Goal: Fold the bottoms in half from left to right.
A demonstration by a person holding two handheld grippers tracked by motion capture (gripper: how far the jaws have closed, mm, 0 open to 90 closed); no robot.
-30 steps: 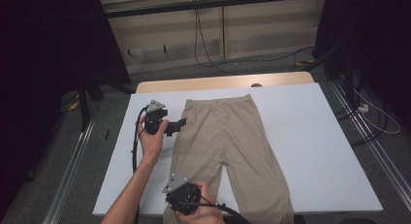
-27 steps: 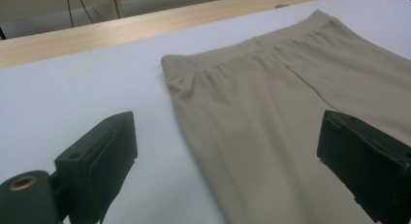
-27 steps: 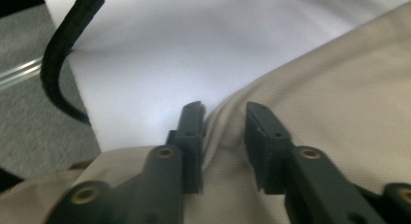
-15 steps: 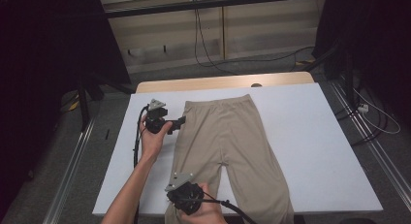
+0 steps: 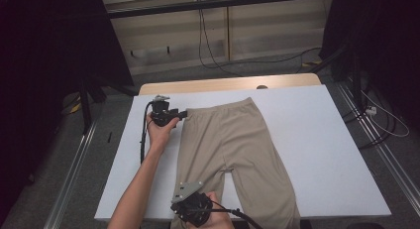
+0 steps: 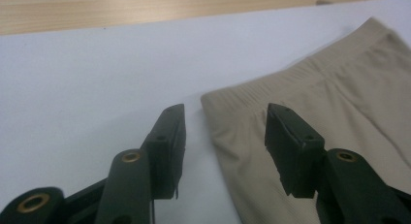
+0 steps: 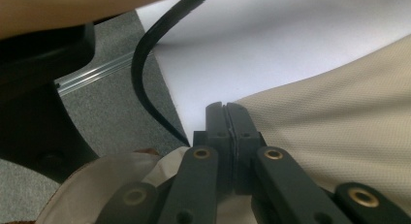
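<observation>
High view: beige trousers [image 5: 233, 154] lie flat on the white counter [image 5: 322, 154], centre of frame. Long axis runs top to bottom w/ slight lean: waistband toward top of frame, legs spreading to the bottom edge. Left gripper [image 5: 179, 113] sits at the waistband's left corner, upper left of the cloth. Right gripper [image 5: 190, 214] is at bottom centre, by the hem of the left-hand leg.

Left gripper view: jaws have just been closing, now half apart; waistband corner [image 6: 228, 100] lies between them, pads not pressing on it yet.

Right gripper view: right gripper [image 7: 226, 110] clenched, pads together; the leg's fabric edge meets them at frame centre, looks pinched btw the pads.
</observation>
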